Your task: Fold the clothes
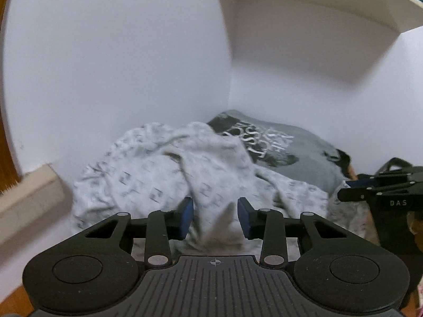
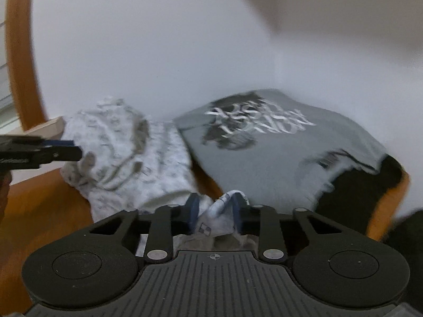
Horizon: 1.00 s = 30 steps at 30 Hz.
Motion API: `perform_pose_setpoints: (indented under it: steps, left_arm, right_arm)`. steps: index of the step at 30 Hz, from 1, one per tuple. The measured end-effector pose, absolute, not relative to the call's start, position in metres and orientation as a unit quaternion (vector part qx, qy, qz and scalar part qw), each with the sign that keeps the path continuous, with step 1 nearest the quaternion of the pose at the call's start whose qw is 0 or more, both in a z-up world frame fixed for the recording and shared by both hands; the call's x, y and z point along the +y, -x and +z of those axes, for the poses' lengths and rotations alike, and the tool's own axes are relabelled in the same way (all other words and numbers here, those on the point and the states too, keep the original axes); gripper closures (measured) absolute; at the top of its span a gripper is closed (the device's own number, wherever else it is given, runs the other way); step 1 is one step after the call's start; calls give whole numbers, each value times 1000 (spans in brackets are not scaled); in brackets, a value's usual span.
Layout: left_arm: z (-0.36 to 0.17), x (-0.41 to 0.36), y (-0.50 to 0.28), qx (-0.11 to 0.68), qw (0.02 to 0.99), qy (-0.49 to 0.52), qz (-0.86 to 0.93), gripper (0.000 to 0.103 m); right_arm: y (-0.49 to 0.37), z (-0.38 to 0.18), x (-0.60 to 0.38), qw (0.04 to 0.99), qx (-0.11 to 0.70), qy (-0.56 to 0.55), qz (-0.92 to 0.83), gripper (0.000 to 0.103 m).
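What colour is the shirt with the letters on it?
Grey T-shirt with white lettering on a dark print; clearest in the right wrist view.

Right gripper (image 2: 215,212) pinching white patterned garment (image 2: 127,155) on wooden table (image 2: 39,206); folded grey printed T-shirt (image 2: 277,153) beside; left gripper (image 2: 66,149) at left.
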State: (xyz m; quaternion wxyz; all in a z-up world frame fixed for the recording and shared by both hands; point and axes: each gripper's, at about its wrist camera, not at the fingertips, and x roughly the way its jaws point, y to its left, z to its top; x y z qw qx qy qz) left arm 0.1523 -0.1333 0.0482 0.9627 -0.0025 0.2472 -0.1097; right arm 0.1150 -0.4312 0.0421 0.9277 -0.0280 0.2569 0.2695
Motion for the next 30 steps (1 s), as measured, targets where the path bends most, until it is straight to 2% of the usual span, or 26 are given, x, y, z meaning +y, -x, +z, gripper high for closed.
perform_pose_setpoints:
  steps: [6,10,13,19,23,30]
  left_arm:
    - [55,-101,-149,255,963,32,-84,60]
    - [53,-78,-139,256,964,30,-62,45]
    - [48,-61,-131,262,963,35,-49,45]
    - [35,-34,-114,266,962,56,-36,37]
    - [28,-19,-108,271,960,70,-30,37]
    - [24,-4,-103,271,959,77,-43,32]
  right_arm:
    - [-126,60,-370,914,229,66,329,83]
    - [-129,77,-324,905,214,81,358,82]
    - [-133,76,-287,902,216,99,361,81]
    - [-140,73,-232,906,212,146,335,69]
    - [-144,69,-214,911,209,175,311,48]
    - [-129,67,-223,899,218,168,342,45]
